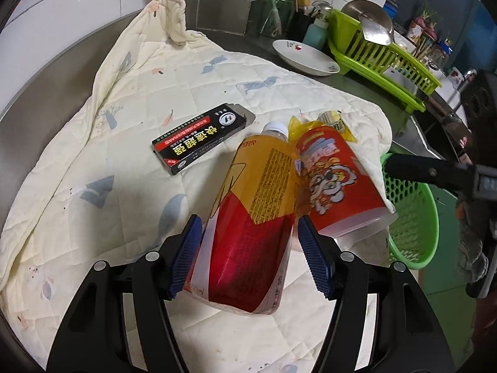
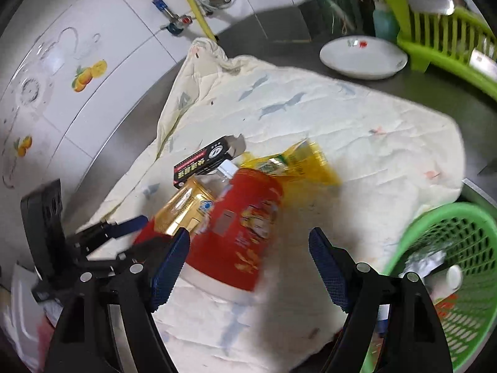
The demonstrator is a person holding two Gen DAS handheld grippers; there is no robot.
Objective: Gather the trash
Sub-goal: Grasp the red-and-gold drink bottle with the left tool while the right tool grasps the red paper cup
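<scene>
The left tongs (image 1: pixel 248 258) grip the yellow-and-red labelled plastic bottle with the white cap (image 1: pixel 248 217), their blue pads pressed against its lower body on both sides. Just right of the bottle and touching it, a red printed paper cup (image 1: pixel 338 183) lies on its side on the cream quilted cloth (image 1: pixel 93 155) that covers the steel counter (image 1: pixel 242 43). A crumpled yellow wrapper (image 2: pixel 298 161) sits behind the cup, a black carton with red stripes (image 1: pixel 198 138) farther left. The right tongs (image 2: pixel 250 264) stand wide open, holding nothing, near the cup. A green perforated plastic basket (image 2: pixel 459 239) at the cloth's right edge holds some scraps.
</scene>
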